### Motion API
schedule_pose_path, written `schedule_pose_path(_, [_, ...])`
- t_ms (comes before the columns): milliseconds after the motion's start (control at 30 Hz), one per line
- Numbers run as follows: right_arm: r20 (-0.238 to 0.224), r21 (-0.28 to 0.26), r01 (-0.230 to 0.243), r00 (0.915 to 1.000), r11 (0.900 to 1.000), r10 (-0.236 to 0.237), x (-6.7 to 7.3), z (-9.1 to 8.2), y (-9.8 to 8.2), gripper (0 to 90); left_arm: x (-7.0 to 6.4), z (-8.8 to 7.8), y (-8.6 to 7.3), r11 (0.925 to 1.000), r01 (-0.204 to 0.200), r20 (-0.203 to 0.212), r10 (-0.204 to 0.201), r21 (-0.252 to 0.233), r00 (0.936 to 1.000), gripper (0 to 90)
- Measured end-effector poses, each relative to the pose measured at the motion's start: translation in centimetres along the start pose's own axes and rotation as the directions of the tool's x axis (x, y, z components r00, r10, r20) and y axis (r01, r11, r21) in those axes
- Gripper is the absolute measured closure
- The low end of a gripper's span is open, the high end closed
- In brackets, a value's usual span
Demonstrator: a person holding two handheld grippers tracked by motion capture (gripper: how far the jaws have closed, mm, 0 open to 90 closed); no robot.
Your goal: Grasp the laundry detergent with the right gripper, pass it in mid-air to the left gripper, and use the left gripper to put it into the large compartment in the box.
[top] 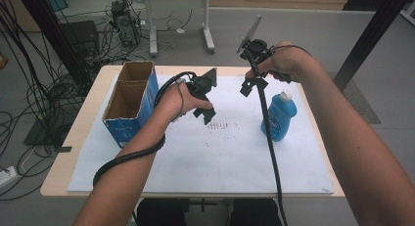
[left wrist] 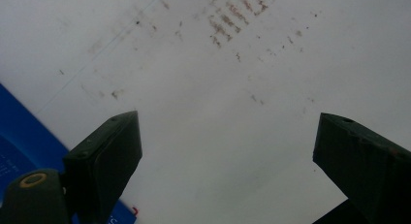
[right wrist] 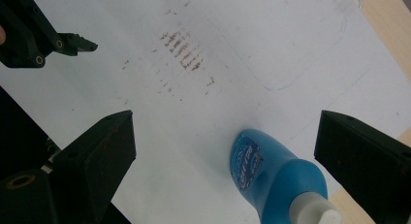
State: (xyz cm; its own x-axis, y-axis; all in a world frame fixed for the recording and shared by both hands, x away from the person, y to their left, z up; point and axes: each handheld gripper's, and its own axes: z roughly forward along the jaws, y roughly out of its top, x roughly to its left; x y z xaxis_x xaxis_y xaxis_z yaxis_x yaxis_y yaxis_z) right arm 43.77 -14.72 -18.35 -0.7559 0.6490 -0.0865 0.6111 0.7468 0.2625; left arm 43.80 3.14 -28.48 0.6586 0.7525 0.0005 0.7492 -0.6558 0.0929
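Your 2 forearms enter from the bottom of the high view and reach forward over the white sheet (top: 205,157) that covers the table (top: 80,138); your left hand (top: 178,102) sits low above the sheet, wrist bent, just right of the blue cardboard box (top: 131,101); it carries the left gripper (top: 204,113) angled forward and down toward the brown smudge marks (top: 220,125); in the left gripper view its jaws stand wide apart with bare sheet between them, and the blue box shows at the lower left corner; your right hand (top: 284,59) is raised higher, over the far edge of the table, with the forearm sloping up from the lower right; the right gripper (top: 247,87) hangs from it, tilted down and back toward you; in the right gripper view its jaws are likewise spread apart and grip nothing; the blue bottle (right wrist: 271,178) with its white cap (right wrist: 315,212) lies on its side on the sheet, low between those jaws yet touching neither; in the high view the bottle rests at the sheet's right side, just right of the cable (top: 270,147) that trails from the right gripper, and well apart from the left gripper.
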Motion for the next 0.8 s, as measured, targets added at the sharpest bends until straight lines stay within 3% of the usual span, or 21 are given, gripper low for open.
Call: schedule_pose_path(800, [0.009,-0.007,-0.006,0.9999,1.000,0.006,0.18,-0.30,-0.40,7.6,0.33,0.53,-0.56,1.0000,0.007,0.018,-0.007,-0.007,0.9998,10.4])
